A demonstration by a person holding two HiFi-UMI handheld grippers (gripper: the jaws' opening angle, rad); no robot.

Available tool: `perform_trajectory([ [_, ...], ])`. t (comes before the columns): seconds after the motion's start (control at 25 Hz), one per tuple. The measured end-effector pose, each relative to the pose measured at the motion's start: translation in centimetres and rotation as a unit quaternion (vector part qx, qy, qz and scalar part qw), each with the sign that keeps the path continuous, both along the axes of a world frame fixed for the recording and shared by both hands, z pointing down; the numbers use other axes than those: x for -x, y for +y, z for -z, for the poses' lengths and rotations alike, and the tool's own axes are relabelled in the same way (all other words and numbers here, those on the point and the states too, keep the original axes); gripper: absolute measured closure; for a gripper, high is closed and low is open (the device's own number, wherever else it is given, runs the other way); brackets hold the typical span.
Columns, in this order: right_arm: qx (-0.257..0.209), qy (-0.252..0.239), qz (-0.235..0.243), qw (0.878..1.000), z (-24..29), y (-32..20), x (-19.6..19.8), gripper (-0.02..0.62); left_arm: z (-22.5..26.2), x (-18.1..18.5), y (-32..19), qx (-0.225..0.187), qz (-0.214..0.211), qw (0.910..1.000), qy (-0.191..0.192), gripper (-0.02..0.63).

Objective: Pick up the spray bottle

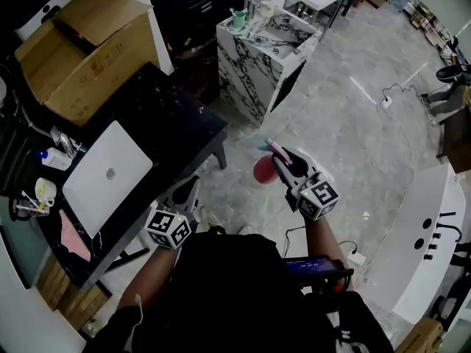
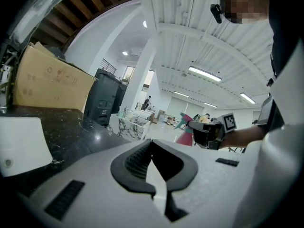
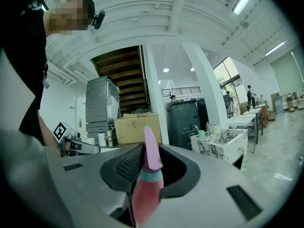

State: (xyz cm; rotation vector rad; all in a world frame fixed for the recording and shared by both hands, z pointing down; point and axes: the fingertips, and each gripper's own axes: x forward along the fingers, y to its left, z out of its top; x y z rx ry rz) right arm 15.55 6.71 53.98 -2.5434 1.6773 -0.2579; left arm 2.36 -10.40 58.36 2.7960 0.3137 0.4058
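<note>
1. Marbled grey floor spreads beneath the person holding 2 grippers.
2. Left gripper is clenched on nothing, just beside the black tabletop that carries a closed laptop.
3. Right gripper grasps the pink spray bottle in mid-air over the floor, its nozzle poking past the jaws.
4. Farther off stand a cardboard box and a marble-patterned cabinet.
</note>
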Motion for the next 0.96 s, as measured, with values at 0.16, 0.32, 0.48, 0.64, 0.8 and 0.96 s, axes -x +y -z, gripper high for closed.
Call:
perform_trajectory([
  [0.16, 0.002, -0.008, -0.006, 1.000, -0.8, 2.9, 1.2, 0.482, 0.1, 0.4, 2.3, -0.004, -0.008, 1.0000, 0.000, 0.598],
  [0.32, -0.002, -0.016, -0.010, 1.000, -1.5, 5.0, 2.1, 0.482, 0.2, 1.1, 4.1, -0.010, -0.013, 0.9999, -0.005, 0.598],
  [0.48, -0.008, -0.019, -0.008, 1.000, -2.2, 6.3, 2.6, 0.482, -0.1, 1.7, 5.4, -0.014, -0.016, 0.9997, -0.012, 0.598],
  [0.64, -0.016, -0.023, -0.008, 1.000, -2.6, 7.5, 2.8, 0.482, -0.2, 1.9, 6.9, -0.020, -0.021, 0.9994, -0.021, 0.598],
  [0.8, -0.018, -0.031, -0.015, 0.999, -3.1, 9.0, 3.1, 0.482, -0.4, 1.8, 8.6, -0.025, -0.031, 0.9989, -0.026, 0.598],
  [0.96, -0.015, -0.037, -0.017, 0.999, -3.6, 10.5, 3.6, 0.482, -0.4, 1.6, 10.1, -0.024, -0.037, 0.9987, -0.027, 0.598],
])
